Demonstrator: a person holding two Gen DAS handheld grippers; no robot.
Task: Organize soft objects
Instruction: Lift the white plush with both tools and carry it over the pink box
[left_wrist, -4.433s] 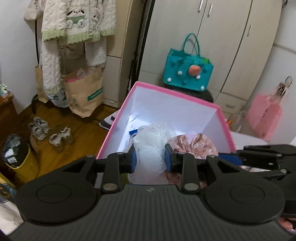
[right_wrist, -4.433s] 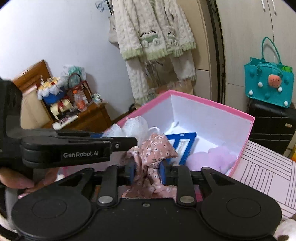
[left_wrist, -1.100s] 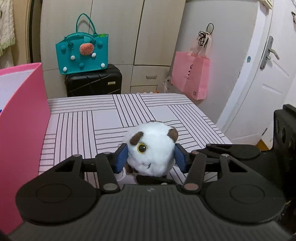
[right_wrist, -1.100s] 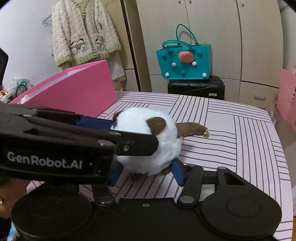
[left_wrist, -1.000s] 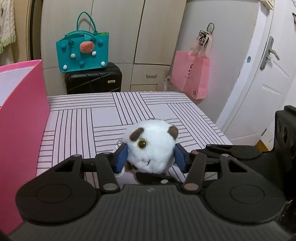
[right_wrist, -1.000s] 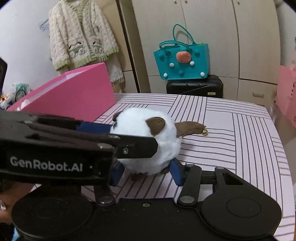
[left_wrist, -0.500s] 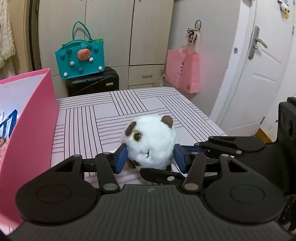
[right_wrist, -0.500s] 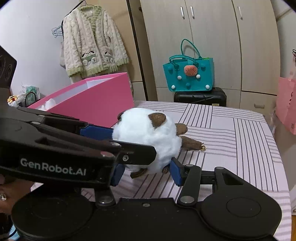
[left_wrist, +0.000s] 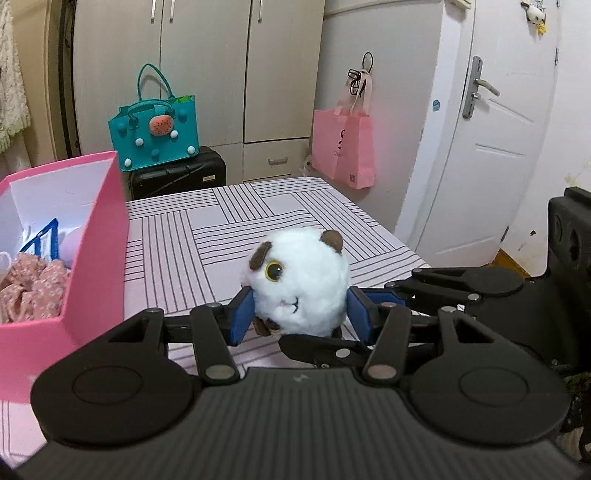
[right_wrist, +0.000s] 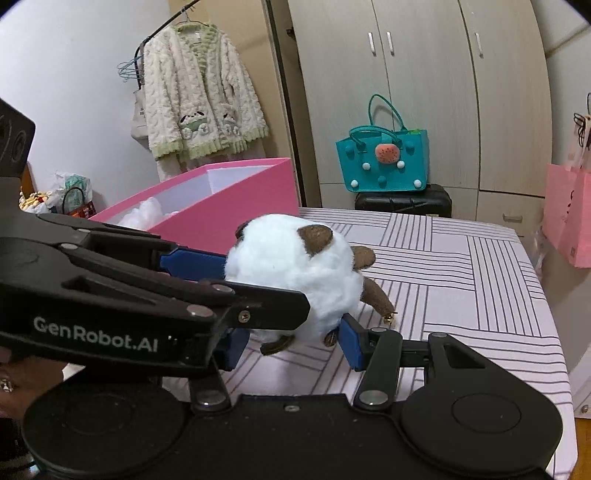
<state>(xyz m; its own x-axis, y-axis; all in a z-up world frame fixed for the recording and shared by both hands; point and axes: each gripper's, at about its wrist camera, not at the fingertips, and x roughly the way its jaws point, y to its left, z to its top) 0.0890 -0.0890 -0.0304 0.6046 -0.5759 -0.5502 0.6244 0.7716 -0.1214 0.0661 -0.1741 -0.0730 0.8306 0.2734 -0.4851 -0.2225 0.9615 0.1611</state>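
Observation:
A round white plush toy (left_wrist: 301, 280) with brown ears and a yellow eye is held above the striped table. My left gripper (left_wrist: 301, 314) is shut on its sides. My right gripper (right_wrist: 291, 341) is shut on the same plush toy (right_wrist: 295, 284) lower down, crossing under the left one; its brown tail and small bell hang to the right. The pink box (left_wrist: 94, 258) stands on the left with pink floral cloth (left_wrist: 29, 284) and other soft things inside. In the right wrist view the pink box (right_wrist: 229, 206) is behind the toy.
The striped table (left_wrist: 229, 221) ends at the right (right_wrist: 535, 295). A teal bag (left_wrist: 153, 136) sits on a black suitcase (left_wrist: 177, 177) behind it. A pink paper bag (left_wrist: 343, 151) hangs near the white door (left_wrist: 491, 147). A cream cardigan (right_wrist: 199, 99) hangs at the back left.
Both grippers have lifted the plush toy off the table and carried it toward the pink box, whose inside has come into the left wrist view.

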